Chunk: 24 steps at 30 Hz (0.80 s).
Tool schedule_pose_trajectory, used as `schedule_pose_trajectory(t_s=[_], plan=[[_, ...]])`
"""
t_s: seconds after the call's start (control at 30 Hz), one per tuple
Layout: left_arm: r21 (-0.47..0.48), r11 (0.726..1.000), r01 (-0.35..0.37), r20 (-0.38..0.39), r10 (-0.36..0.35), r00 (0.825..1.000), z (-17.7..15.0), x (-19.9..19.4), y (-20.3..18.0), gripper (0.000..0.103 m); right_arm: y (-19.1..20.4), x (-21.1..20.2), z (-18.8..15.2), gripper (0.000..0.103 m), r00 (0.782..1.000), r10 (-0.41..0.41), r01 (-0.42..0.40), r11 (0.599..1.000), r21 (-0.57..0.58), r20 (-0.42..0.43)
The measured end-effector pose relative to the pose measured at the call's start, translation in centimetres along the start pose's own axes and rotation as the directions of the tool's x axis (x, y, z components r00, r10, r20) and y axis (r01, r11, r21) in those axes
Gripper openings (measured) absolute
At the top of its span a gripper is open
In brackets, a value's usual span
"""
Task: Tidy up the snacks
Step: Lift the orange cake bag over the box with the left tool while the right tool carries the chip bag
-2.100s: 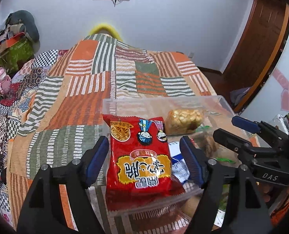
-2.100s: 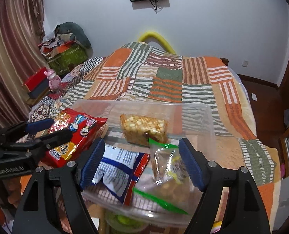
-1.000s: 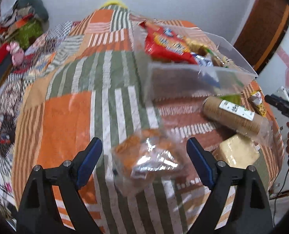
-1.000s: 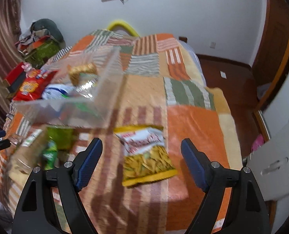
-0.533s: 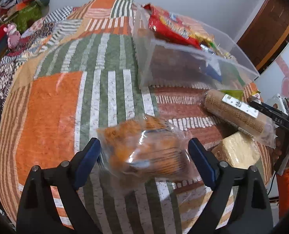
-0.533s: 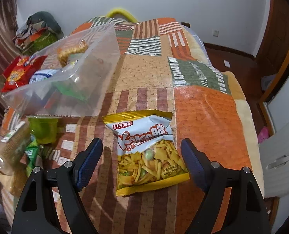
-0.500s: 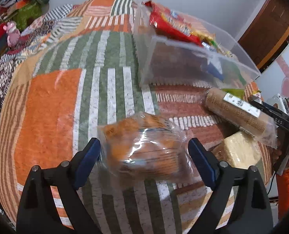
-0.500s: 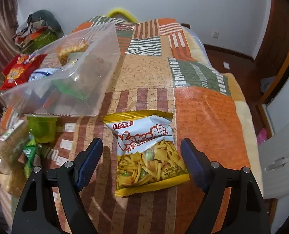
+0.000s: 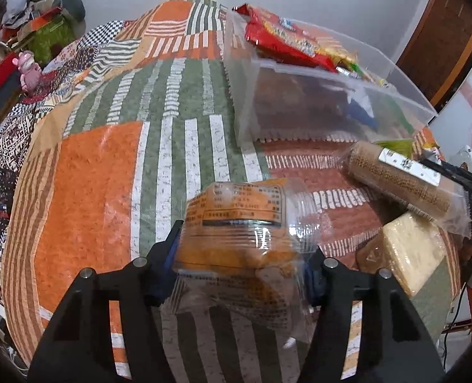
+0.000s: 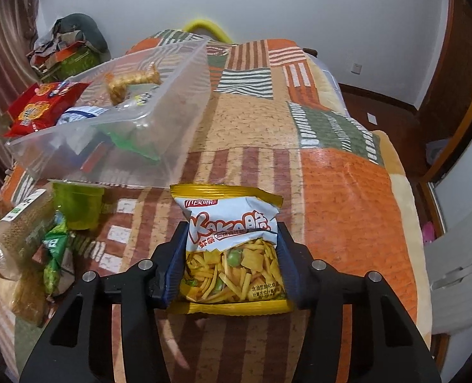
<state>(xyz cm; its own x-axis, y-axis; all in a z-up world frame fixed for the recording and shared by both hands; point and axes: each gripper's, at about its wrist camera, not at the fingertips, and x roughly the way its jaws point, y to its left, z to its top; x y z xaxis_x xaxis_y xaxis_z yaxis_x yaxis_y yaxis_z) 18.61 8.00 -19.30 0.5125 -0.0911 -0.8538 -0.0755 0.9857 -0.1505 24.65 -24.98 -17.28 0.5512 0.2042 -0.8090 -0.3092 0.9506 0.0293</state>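
My left gripper (image 9: 240, 255) is shut on a clear packet of orange crackers (image 9: 236, 223), held just above the patchwork bedspread. My right gripper (image 10: 231, 255) is shut on a yellow and white Kaka snack bag (image 10: 232, 242), near the bed's front. A clear plastic bin (image 9: 331, 95) with a red noodle packet (image 9: 283, 41) and other snacks stands further back on the bed; in the right wrist view the bin (image 10: 124, 137) is up and to the left.
A round biscuit roll (image 9: 398, 178) and a pale wafer pack (image 9: 414, 252) lie right of the left gripper. A green jelly cup (image 10: 76, 204) and green packets (image 10: 55, 255) lie left of the right gripper. The bed edge drops off on the right (image 10: 405, 210).
Both grippers moved down from the bin to loose packets on the bed. Each closed on its packet: left on the orange crackers, right on the Kaka bag.
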Motion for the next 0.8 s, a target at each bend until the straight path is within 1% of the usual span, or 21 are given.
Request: schedule_pose_trajectory(t_s=[0.1,0.2,0.37,0.5,0.63,0.8], plan=[[-0.005,1.000,0.001,0.011,-0.001,1.000,0.3,-0.4,0.0,0.059,0.7,-0.5,0.0,0.048,1.000,-0.008,0.009,1.000,-0.025,0.013],[-0.001,1.000,0.002,0.039,-0.002,0.999,0.6,-1.5,-0.3,0.059,1.4,-1.4,0.2,0.048,0.999,-0.001,0.002,0.999,-0.038,0.033],[0.005,1.000,0.019,0.087,-0.019,0.996,2.0,-3.1,-0.7,0.059,1.5,-3.0,1.0,0.048,0.997,0.035,-0.032,0.999,-0.032,0.076],[0.022,1.000,0.018,0.121,-0.021,0.992,3.2,-4.1,-1.6,0.059,2.3,-4.3,2.0,0.048,0.992,0.058,-0.053,0.998,-0.045,0.113],[0.029,0.999,0.044,0.156,-0.048,0.987,4.4,-5.2,-2.2,0.059,2.8,-4.9,3.3,0.048,0.985,0.085,-0.079,0.996,-0.050,0.150],[0.047,0.997,0.065,0.209,-0.074,0.975,5.9,-6.9,-3.4,0.059,3.8,-5.8,4.8,0.048,0.975,0.113,-0.103,0.993,-0.060,0.193]])
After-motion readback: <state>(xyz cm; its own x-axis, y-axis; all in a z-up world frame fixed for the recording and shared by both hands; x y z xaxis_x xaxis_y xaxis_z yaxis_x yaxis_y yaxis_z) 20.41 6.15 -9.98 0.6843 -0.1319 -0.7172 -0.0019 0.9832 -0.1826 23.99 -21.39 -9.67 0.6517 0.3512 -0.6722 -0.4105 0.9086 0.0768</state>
